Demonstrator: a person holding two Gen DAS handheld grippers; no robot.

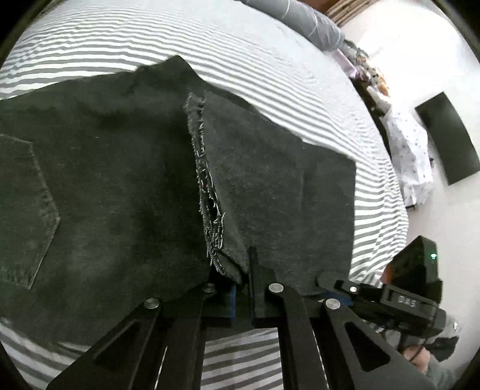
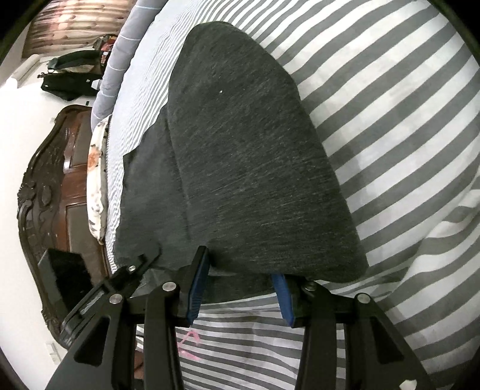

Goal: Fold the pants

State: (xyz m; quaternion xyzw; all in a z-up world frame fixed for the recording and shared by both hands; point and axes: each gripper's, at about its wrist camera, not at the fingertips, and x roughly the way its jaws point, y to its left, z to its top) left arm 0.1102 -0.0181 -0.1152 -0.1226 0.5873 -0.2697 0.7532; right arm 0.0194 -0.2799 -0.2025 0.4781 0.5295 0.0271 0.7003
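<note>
Gripping pants (image 1: 120, 168), left claw (image 1: 240, 288) seemingly.

pants (image 1: 120, 186): charcoal black denim, pale frayed threads along hem
bedsheet (image 1: 210, 45): grey and white stripes
pillow (image 1: 306, 18): grey, thin white lines
headboard (image 2: 54, 180): dark brown carved wood
finger pads (image 2: 196, 288): blue
gripper arms: black

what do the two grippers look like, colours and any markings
Both are matte black linkage frames with triangular cutouts and round silver pivot pins. The right gripper has blue ribbed pads on its fingers. The left gripper shows only a sliver of blue by its black fingers. In the left wrist view the right gripper's body has a small green light and pale lettering, too blurred to read for sure.
</note>
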